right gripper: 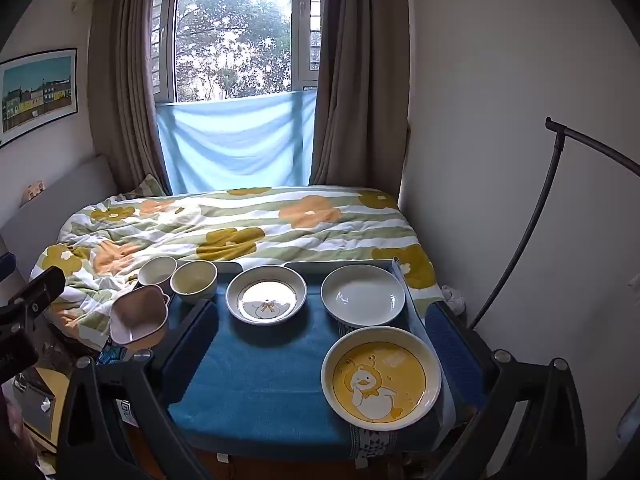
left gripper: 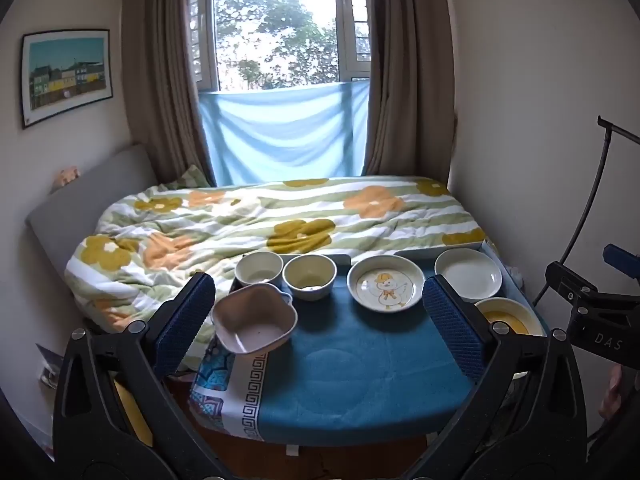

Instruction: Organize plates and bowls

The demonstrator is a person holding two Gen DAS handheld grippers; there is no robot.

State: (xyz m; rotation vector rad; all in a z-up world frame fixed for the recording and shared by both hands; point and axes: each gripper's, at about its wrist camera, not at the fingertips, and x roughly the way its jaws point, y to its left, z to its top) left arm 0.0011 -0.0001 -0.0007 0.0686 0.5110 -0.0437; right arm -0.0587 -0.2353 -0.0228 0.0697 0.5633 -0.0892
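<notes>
- The left gripper [left gripper: 320,312] and the right gripper [right gripper: 320,340] are both hovering above the near edge of the blue cloth [right gripper: 260,380], each with its jaws wide apart and gripping nothing.
- Three bowls are sitting at the left: a pink lobed bowl [left gripper: 254,318] nearest, with a cream bowl [left gripper: 310,276] and a white bowl [left gripper: 259,267] touching at the far edge.
- Three plates are lying at the right: a duck plate [left gripper: 386,283] at far centre, a plain white plate [right gripper: 363,295] at far right, a yellow duck plate [right gripper: 381,378] near right.
- Nothing is stacked yet, so the organizing appears to be only beginning.
- Readable writing: "DAS" on the other gripper's body in the left view.
</notes>
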